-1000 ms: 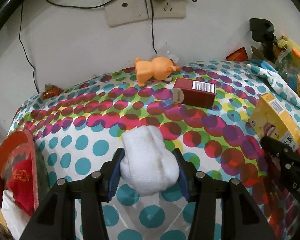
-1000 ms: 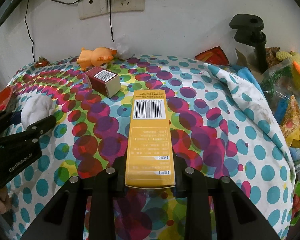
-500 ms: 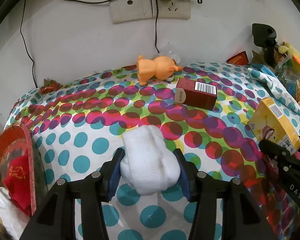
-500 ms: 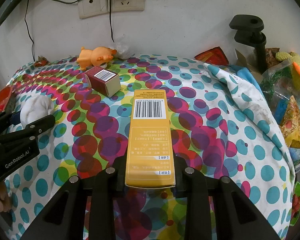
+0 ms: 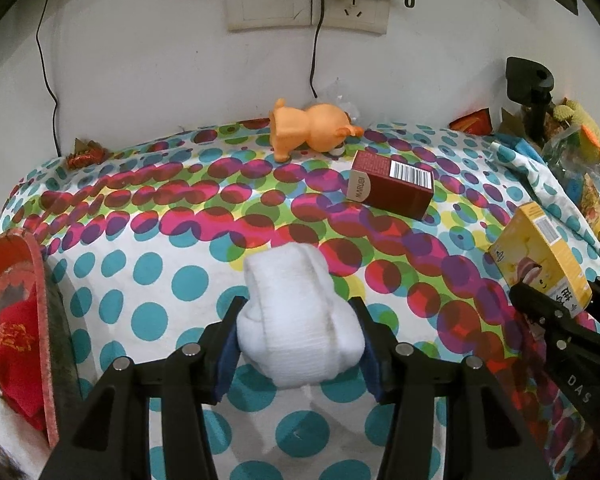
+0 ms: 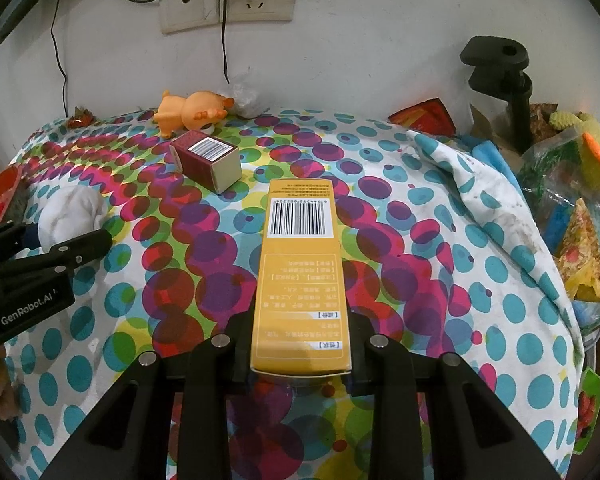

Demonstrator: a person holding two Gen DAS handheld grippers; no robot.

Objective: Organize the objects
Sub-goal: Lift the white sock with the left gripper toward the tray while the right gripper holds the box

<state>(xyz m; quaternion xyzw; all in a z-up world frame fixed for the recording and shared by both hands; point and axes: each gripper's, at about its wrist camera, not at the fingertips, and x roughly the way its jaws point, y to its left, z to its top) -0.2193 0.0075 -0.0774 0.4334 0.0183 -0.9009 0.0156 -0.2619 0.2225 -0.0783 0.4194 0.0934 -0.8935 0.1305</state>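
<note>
Between right fingers [image 6: 356, 344]: yellow box [image 6: 300, 272], long axis pointing toward wall [image 6: 380, 40].

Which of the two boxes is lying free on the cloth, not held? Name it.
The dark red box, lying near the orange toy. The yellow box is clamped in the right gripper.

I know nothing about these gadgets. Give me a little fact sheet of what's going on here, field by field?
Surface: polka-dot tablecloth
Left gripper: shut on white rolled sock
Right gripper: shut on yellow box, barcode facing up
Lying loose on cloth: dark red box, barcode up; orange toy animal on its side near the wall
Left edge: red basket with red and white fabric inside
Right edge: bags of toys and snacks, black clamp
Wall: power sockets with plugs and cables
</note>
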